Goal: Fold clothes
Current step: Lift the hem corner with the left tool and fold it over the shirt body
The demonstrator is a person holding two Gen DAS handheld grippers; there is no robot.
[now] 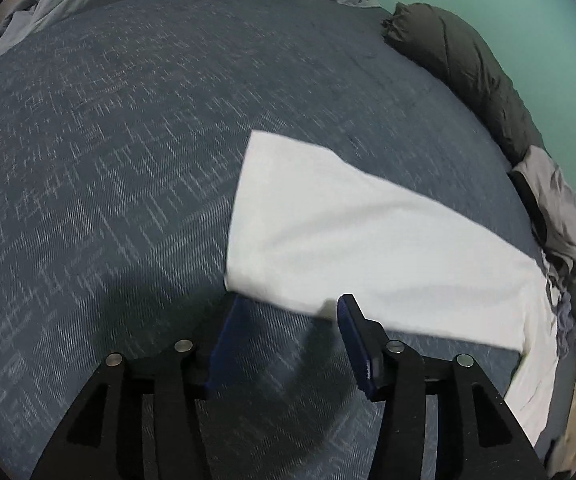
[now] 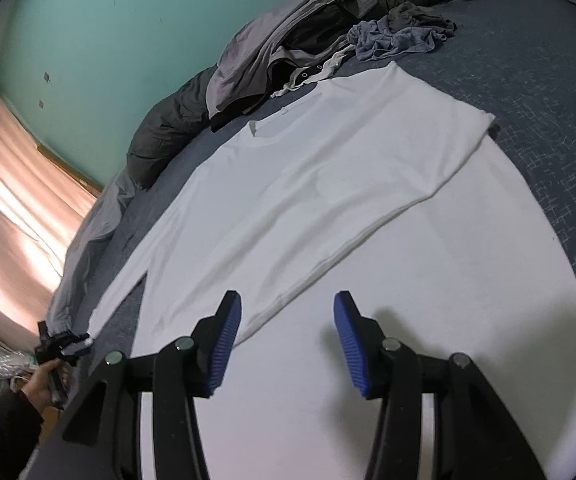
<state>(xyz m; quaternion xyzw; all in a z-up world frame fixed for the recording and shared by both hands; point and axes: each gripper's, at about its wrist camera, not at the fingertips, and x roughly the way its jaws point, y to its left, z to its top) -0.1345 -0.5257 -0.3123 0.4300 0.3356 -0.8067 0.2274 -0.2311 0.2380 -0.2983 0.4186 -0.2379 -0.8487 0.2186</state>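
Both tongs are seen spread wide with nothing held. Left tongs (image 1: 288, 320) are poised above the blue bedspread (image 1: 107, 140), one blue pad partly covered by the near edge of a white sleeve (image 1: 328, 220) that is blurred and appears lifted. Right tongs (image 2: 288, 320) are held over the white T-shirt (image 2: 328, 200), which is spread flat on the bed with one side folded inward. A heap of grey clothes (image 2: 288, 52) is piled beyond the collar, against the green wall (image 2: 107, 20).
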